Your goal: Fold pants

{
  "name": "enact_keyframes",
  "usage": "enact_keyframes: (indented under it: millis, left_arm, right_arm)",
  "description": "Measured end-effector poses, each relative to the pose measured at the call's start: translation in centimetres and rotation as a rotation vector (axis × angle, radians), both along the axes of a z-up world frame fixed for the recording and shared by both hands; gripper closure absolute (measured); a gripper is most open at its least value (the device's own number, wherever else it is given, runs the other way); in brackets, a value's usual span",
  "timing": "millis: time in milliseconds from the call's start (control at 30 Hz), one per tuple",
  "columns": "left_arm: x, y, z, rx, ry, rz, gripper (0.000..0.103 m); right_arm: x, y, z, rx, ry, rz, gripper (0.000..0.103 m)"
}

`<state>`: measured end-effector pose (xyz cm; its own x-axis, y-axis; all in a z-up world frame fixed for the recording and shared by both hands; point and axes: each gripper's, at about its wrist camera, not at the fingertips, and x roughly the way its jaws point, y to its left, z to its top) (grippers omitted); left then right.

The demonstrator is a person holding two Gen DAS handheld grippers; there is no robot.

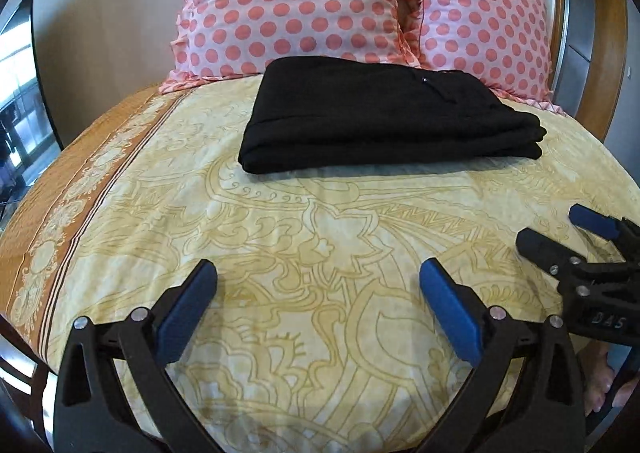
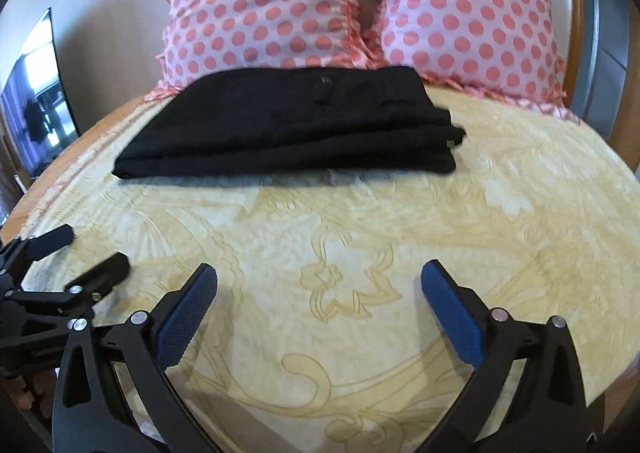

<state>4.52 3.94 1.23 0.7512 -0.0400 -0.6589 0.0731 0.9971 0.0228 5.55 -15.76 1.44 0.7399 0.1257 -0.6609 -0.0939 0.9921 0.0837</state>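
Black fabric: pants (image 1: 384,117) folded into a compact rectangular stack, lying flat on the bed (image 1: 280,253), toward its far end and just in front of the pillows. Yellow-cream bedsheet with ornate tan line pattern; orange patterned border strip (image 1: 60,221) along the left edge. From left to right in the left wrist view: dark screen (image 1: 20,93) on the wall at far left; left pillow (image 1: 288,1), pink with coral polka dots, propped upright; right pillow (image 1: 484,17) of the same print beside it, edges touching; wooden headboard (image 1: 600,65) at far right. Rear edge of the pants close against the lower frills of both pillows; exact contact not determinable. Left tongs (image 1: 318,273) low over the near part of the sheet, blue-padded fingers spread wide apart, nothing between them, well apart from the pants. Right tongs (image 1: 560,229) visible at the right margin of that view, fingers parted, nothing gripped. In the right wrist view: left tongs (image 2: 86,249) at lower left, fingers separated; pants (image 2: 296,125) centred ahead, layered folded edges visible at the right end; right tongs (image 2: 319,273) in the foreground, blue pads wide apart and holding nothing, above bare sheet, well short of the pants.
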Motion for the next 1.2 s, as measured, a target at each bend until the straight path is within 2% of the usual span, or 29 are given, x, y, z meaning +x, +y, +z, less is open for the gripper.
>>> enact_keyframes:
  millis: [67, 233, 1200]
  left_arm:
    - [-0.24, -0.03, -0.1, -0.001, -0.02, 0.002, 0.002]
    - [-0.71, -0.08, -0.37, -0.001, -0.061, 0.01, 0.002]
    - [-0.66, 0.03, -0.38, -0.001, -0.064, 0.007, 0.002]
  right_arm:
    - [-0.4, 0.24, -0.27, -0.035, -0.026, -0.028, 0.001]
    - [-0.77, 0.36, -0.49, -0.039, -0.052, -0.037, 0.001]
    - [-1.04, 0.37, -0.61, -0.041, -0.071, -0.042, 0.001]
